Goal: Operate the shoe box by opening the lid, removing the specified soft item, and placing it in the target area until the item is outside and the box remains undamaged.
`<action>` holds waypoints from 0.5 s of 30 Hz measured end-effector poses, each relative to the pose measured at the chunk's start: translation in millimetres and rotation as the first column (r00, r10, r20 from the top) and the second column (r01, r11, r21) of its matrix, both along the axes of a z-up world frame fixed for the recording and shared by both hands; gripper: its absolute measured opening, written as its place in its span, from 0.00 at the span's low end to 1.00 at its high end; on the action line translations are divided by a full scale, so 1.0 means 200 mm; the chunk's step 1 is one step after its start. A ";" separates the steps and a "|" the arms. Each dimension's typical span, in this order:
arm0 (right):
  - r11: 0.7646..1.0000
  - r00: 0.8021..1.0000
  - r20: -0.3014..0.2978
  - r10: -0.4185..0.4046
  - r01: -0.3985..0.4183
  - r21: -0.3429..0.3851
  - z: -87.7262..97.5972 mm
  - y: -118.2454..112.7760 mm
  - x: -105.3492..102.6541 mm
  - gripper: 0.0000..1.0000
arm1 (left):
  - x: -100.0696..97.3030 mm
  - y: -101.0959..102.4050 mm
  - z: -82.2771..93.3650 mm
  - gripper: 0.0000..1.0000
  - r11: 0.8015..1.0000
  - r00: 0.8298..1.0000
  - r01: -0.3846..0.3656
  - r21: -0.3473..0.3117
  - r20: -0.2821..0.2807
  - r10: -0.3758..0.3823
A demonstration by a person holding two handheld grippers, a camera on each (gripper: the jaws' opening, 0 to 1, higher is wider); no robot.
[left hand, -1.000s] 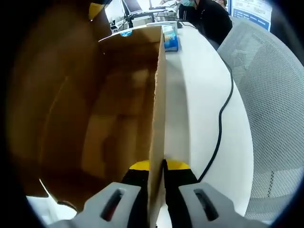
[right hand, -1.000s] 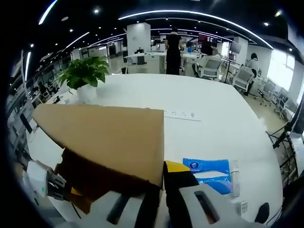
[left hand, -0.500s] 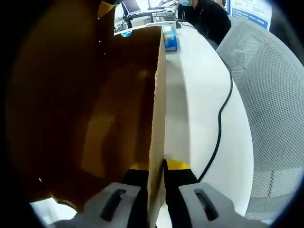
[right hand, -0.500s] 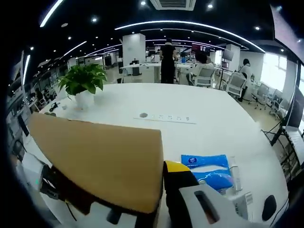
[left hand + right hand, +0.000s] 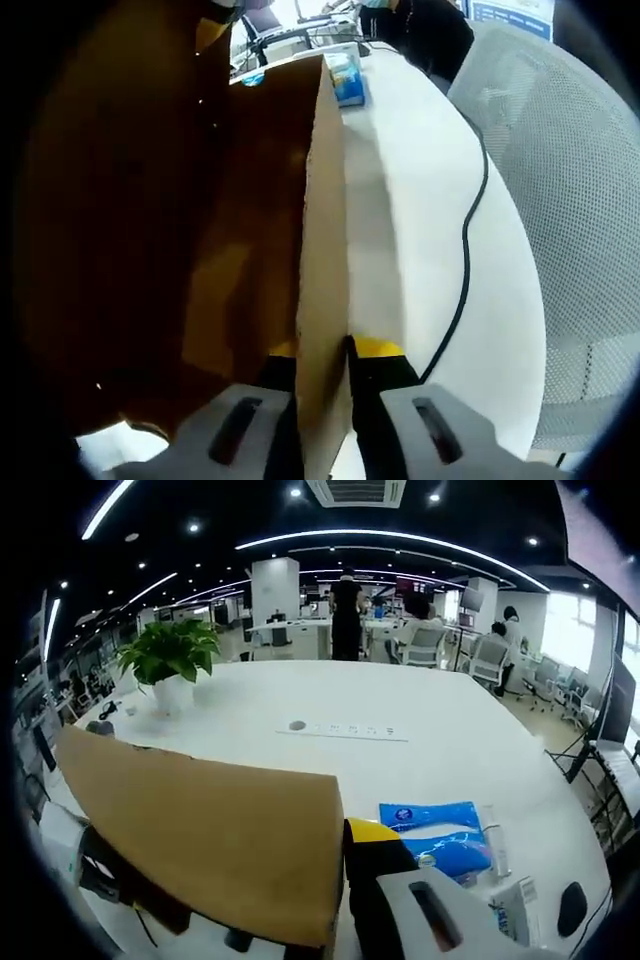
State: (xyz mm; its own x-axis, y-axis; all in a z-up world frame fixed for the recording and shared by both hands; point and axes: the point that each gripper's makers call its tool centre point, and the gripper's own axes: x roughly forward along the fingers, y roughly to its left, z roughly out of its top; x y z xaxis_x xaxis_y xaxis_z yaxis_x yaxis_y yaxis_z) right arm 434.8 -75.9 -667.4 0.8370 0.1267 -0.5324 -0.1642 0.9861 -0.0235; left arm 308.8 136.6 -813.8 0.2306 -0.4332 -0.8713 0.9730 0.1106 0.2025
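Open-plan office all round, ceiling strip lights glowing, potted plant (image 5: 172, 658) far left on a broad white worktop (image 5: 400, 760). Blue packet (image 5: 440, 832) lying near right, black cable (image 5: 462, 270) trailing along the worktop edge beside a mesh chair (image 5: 565, 200). Right gripper (image 5: 340, 900) clamped on the cardboard lid (image 5: 210, 835), fingers pinching its near edge and holding it raised. Left gripper (image 5: 322, 385) pinching the box wall (image 5: 322, 260), bracing the shoe box (image 5: 180, 230). Soft item somewhere inside, presumably; interior too dark to tell. Best now: steady swing on the lid, no twisting at the hinge, light squeeze on the wall to avoid creasing the card.
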 end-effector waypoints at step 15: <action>1.000 1.000 0.006 0.004 -0.004 0.004 0.00 0.00 0.01 0.00 | -0.01 -0.05 0.25 0.24 0.951 0.968 -0.240 -0.195 0.030 0.250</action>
State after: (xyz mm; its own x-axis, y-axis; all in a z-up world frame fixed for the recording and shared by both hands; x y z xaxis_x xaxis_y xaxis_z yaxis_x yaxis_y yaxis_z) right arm 435.9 -76.7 -667.4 0.8395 0.1319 -0.5271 -0.1675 0.9857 -0.0202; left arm 306.0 127.1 -763.3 0.3940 -0.5127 -0.7628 0.8996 0.3853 0.2057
